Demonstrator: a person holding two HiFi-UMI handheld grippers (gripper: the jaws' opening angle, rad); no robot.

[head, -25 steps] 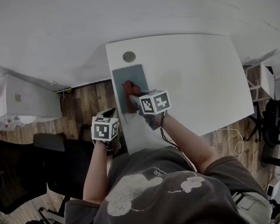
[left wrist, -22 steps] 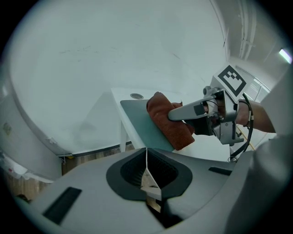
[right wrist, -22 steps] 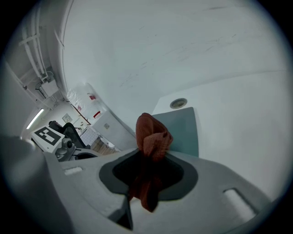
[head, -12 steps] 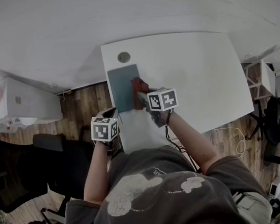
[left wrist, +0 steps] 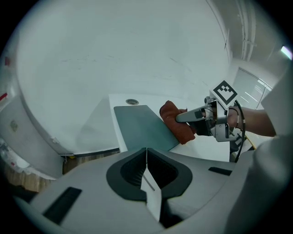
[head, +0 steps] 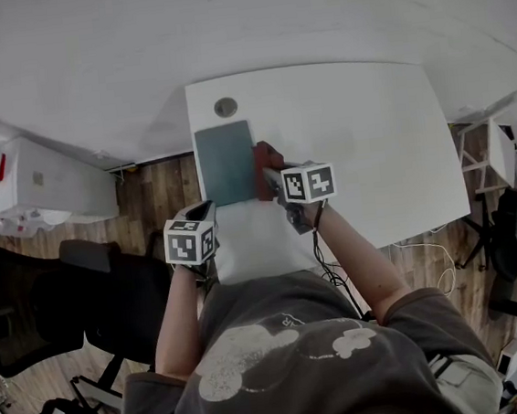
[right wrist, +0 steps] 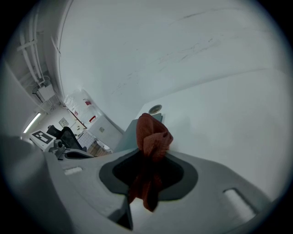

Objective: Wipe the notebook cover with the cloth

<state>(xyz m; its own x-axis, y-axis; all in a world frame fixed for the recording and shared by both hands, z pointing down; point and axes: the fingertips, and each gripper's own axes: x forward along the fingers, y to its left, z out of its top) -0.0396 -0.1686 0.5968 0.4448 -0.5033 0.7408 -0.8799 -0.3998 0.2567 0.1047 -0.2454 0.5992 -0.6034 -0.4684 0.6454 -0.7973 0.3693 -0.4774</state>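
At the left edge of the table [head: 371,144] the notebook [head: 226,163] lies unrestrained. The cloth [head: 265,159] is clamped in the right gripper [right wrist: 147,173]; the left gripper [left wrist: 146,167] is closed on nothing. The notebook may be pushed off by wiping.

Teal notebook [head: 225,164] on white table [head: 362,145], far left, round grommet [head: 225,107] just beyond it. Right gripper [head: 272,177] holds red cloth [head: 265,157] at notebook's right edge. Left gripper [head: 200,212] near table's left edge.

Place: I worked in an office.
Desk: my white tabletop [head: 371,144] had a round cable port [head: 225,107].
Seating: black swivel chairs [head: 30,308] stood on wood flooring [head: 160,189].
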